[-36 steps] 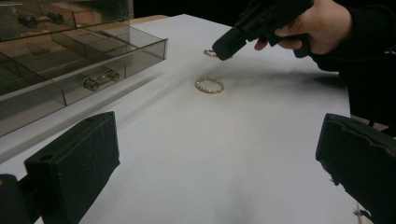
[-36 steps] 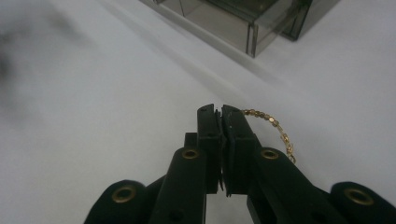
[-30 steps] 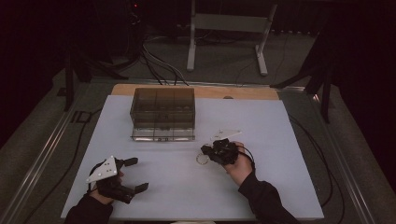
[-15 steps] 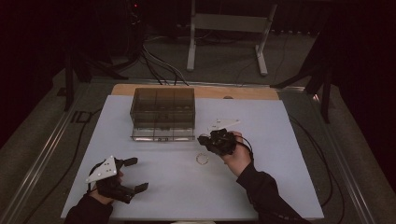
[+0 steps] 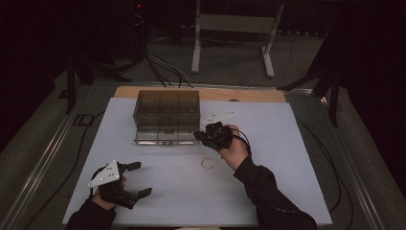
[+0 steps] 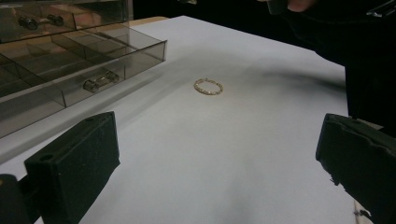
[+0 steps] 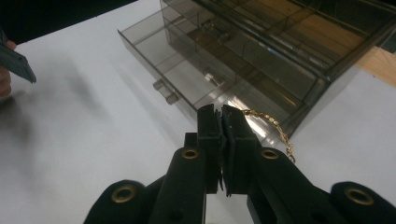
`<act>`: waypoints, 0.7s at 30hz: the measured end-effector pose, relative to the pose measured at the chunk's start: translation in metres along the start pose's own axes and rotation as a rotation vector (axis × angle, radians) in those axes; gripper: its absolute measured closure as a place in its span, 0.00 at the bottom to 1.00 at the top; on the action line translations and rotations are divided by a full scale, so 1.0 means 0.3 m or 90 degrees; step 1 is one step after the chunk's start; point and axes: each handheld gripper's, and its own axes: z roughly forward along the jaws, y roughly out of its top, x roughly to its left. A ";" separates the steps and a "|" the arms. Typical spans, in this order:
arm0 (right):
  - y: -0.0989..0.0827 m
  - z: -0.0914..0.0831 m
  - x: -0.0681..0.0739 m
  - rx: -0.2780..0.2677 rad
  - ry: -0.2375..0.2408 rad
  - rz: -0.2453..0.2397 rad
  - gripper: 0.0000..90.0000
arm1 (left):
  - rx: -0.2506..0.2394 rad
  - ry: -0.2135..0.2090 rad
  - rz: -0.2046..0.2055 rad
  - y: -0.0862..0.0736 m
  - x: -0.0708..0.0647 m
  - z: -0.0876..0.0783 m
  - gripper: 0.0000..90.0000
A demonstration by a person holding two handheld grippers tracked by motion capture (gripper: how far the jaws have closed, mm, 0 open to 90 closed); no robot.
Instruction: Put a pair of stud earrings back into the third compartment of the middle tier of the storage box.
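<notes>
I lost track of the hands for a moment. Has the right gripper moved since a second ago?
Yes. The right gripper has moved away from the person, toward the clear drawer box, leaving the ring-shaped chain behind on the table.

R gripper w/ gold chain moved to drawer box.

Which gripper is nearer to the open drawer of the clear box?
The right gripper: it hangs at the open drawer of the clear box, shut on a gold chain. The left gripper waits open, far off at the table's near edge.
</notes>
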 end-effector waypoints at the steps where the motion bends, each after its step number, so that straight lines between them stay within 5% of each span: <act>1: 0.006 0.004 0.001 0.001 0.000 -0.002 0.97 | 0.000 0.000 0.000 0.000 0.000 0.000 0.01; 21: 0.116 0.145 -0.004 0.031 0.014 -0.017 0.97 | -0.003 -0.005 0.000 0.002 -0.001 -0.003 0.01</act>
